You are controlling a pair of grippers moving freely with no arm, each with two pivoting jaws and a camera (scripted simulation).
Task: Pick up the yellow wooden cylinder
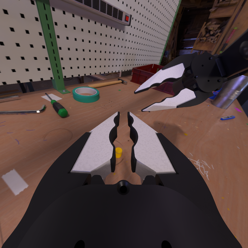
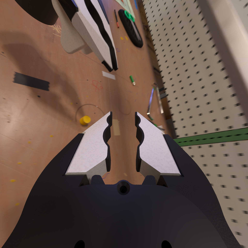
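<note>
The yellow wooden cylinder (image 1: 118, 152) stands upright on the wooden workbench (image 1: 40, 140). In the left wrist view it shows through the gap between my left fingers, down on the table and clear of them. My left gripper (image 1: 123, 113) hovers above it, empty, jaws only narrowly apart. My right gripper (image 1: 138, 101) hangs in the air at the right, open and empty, pointing left. In the right wrist view the cylinder (image 2: 84, 120) is left of my right gripper (image 2: 123, 113), outside its fingers. The left gripper (image 2: 112, 69) shows above.
A green tape roll (image 1: 85, 94), a green-handled screwdriver (image 1: 59, 107), a hammer (image 1: 107, 83), a bent metal key (image 1: 24, 111), a red crate (image 1: 146, 73) and a metal tube (image 1: 230, 92) lie farther back. A pegboard wall (image 1: 107, 47) closes the back. A black case with scissors (image 2: 132, 28) lies by the wall.
</note>
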